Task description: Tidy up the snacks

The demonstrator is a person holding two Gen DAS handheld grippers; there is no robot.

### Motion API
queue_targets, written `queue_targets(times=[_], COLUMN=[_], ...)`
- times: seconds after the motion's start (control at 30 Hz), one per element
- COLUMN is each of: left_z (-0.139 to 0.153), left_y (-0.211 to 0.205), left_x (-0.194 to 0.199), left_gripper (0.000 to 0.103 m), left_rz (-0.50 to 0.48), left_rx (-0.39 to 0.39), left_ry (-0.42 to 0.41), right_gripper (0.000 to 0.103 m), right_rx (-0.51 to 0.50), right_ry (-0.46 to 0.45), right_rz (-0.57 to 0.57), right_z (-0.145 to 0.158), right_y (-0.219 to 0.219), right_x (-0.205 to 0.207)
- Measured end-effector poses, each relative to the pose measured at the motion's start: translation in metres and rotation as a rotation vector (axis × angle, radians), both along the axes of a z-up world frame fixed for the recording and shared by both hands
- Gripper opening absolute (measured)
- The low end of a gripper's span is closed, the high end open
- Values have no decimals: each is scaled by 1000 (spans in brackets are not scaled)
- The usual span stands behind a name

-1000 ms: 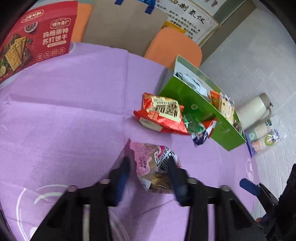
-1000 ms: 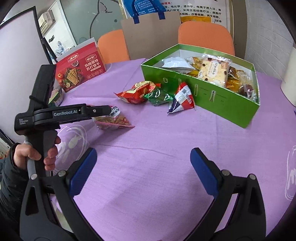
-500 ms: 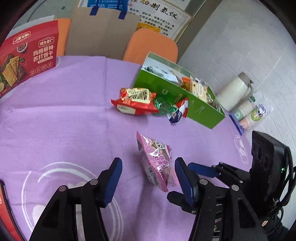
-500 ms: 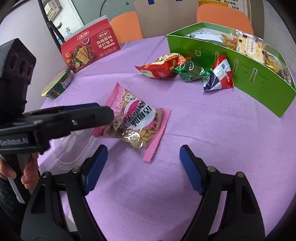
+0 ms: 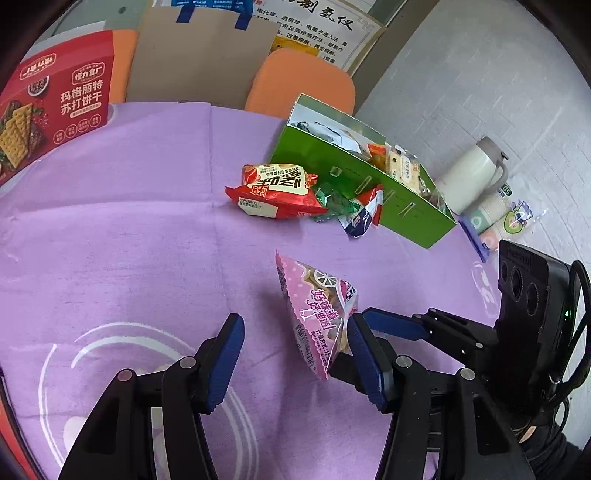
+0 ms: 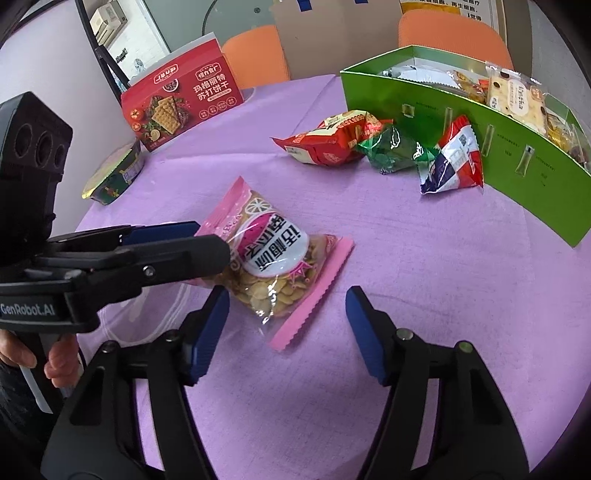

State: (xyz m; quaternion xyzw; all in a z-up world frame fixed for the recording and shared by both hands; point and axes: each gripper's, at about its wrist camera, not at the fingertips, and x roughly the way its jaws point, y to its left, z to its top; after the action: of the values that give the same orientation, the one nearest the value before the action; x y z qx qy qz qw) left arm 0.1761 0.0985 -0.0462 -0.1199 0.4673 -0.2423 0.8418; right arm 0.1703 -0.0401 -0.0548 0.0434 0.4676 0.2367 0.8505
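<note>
A pink snack bag (image 5: 317, 314) (image 6: 273, 258) lies tilted on the purple tablecloth, one end leaning against the right finger of my left gripper (image 5: 295, 354), which is open. Seen from the right wrist, the left gripper (image 6: 210, 242) reaches in from the left over the bag's end. My right gripper (image 6: 286, 328) is open just short of the bag's near edge; one of its fingers (image 5: 395, 326) shows beside the bag. Further back, a red pack (image 6: 325, 142), a green pack (image 6: 391, 149) and a red-white-blue pack (image 6: 454, 158) lie against the green box (image 6: 443, 122) (image 5: 406, 206), which holds several snacks.
A red cracker box (image 6: 181, 107) (image 5: 55, 99) stands at the table's far left, with a round foil-lidded tub (image 6: 110, 177) near the left edge. A pale flask (image 5: 469, 177) and packed paper cups (image 5: 498, 221) sit on the floor. Orange chairs (image 6: 450, 31) stand behind. A hand (image 6: 55, 362) holds the left gripper.
The left gripper's fingers spread from around the pink bag and drew back; the bag now leans on its right finger. The right gripper came much closer to the bag.
</note>
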Motion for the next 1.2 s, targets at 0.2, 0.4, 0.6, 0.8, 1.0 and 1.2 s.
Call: queue_targets(times=[0.2,0.4,0.6,0.8,1.0,1.2], left_z=[-11,-10,4,42,82,99], left_y=[3,1,-6,-23,-50,-69], left_x=[6,11,3,3,34,93], left_gripper=[58,23,20,20,20,20], left_rz=[-11,-31,-46,-70,-93,-93], left_rx=[-12,-46,-51,-69,-97,-163], left_ry=[26,29,1,-85,-175,-181], right_gripper=[63,30,18,18,18,18], right_rx=[33,55,32,60,59,47], right_ry=[-6,-20,-80,-160,-258,-324], right_rz=[14,48,59,31,-31,-89], right_z=[-2,-2,8,39,80,104], right_y=[1,7,7,-14,-43,-69], right_x=[5,8,-1,-9,9,48])
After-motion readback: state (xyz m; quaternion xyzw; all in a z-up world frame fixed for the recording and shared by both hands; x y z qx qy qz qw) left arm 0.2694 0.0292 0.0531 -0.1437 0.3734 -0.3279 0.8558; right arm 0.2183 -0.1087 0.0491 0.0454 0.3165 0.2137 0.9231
